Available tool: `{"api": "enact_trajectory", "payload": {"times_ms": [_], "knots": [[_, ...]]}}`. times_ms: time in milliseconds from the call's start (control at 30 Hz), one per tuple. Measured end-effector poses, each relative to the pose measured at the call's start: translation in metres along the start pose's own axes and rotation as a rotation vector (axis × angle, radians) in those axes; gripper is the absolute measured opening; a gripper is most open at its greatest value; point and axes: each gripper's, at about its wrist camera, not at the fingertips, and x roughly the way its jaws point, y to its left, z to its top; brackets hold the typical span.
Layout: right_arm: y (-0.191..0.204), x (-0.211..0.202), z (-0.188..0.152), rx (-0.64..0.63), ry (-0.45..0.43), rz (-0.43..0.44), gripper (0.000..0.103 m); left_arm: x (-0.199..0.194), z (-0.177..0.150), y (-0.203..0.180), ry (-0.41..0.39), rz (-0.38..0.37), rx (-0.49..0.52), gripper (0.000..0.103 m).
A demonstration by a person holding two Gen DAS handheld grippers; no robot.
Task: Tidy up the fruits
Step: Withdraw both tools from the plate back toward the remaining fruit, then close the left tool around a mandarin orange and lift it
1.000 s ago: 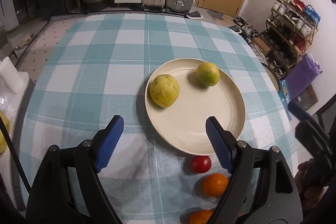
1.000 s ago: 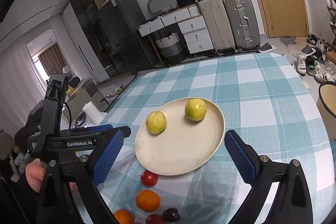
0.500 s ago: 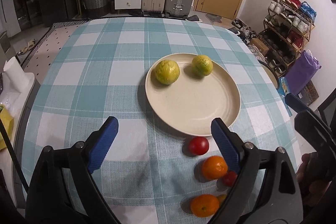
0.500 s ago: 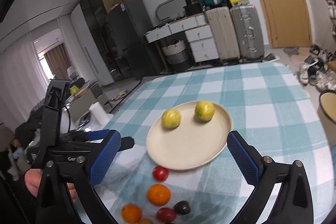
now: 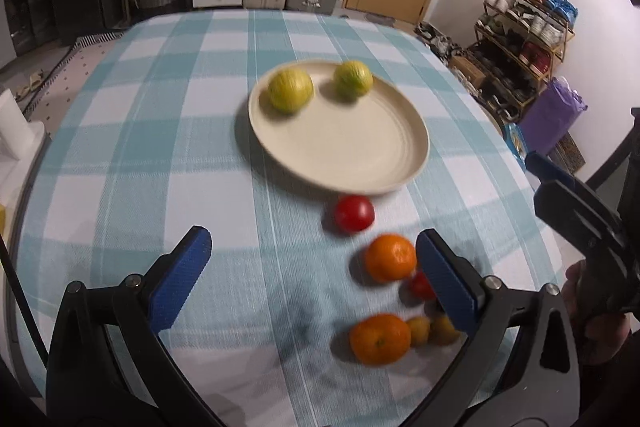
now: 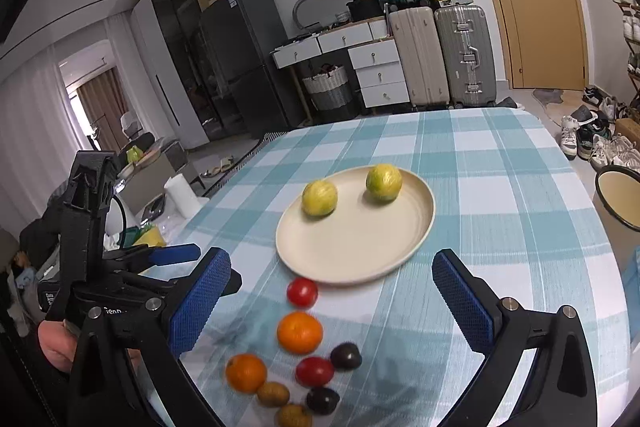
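Even indoor light (motion blur, fisheye edges)
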Motion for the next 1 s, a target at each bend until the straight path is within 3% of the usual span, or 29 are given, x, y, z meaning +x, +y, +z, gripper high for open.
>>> {"api": "enact_trajectory", "payload": {"times_ms": [300, 633, 800, 1000], "knots": [[0.004, -0.007, -0.021, -0.017, 0.027, -0.005, 0.103, 0.018, -0.038, 0.004, 0.108, -0.105, -0.034, 0.102], [0.007, -0.012, -0.029, -0.035, 0.035, -0.004, 0.103, 0.019, -0.051, -0.003, 0.126, -0.184, -0.025, 0.100], [0.007, -0.011, -0.035, -0.033, 0.042, 0.001, 0.103, 0.017, -0.054, -0.008, 0.120, -0.198, 0.011, 0.090], [0.005, -0.015, -0.041, -0.032, 0.036, 0.012, 0.103, 0.019, -0.058, -0.011, 0.137, -0.214, 0.022, 0.063]]}}
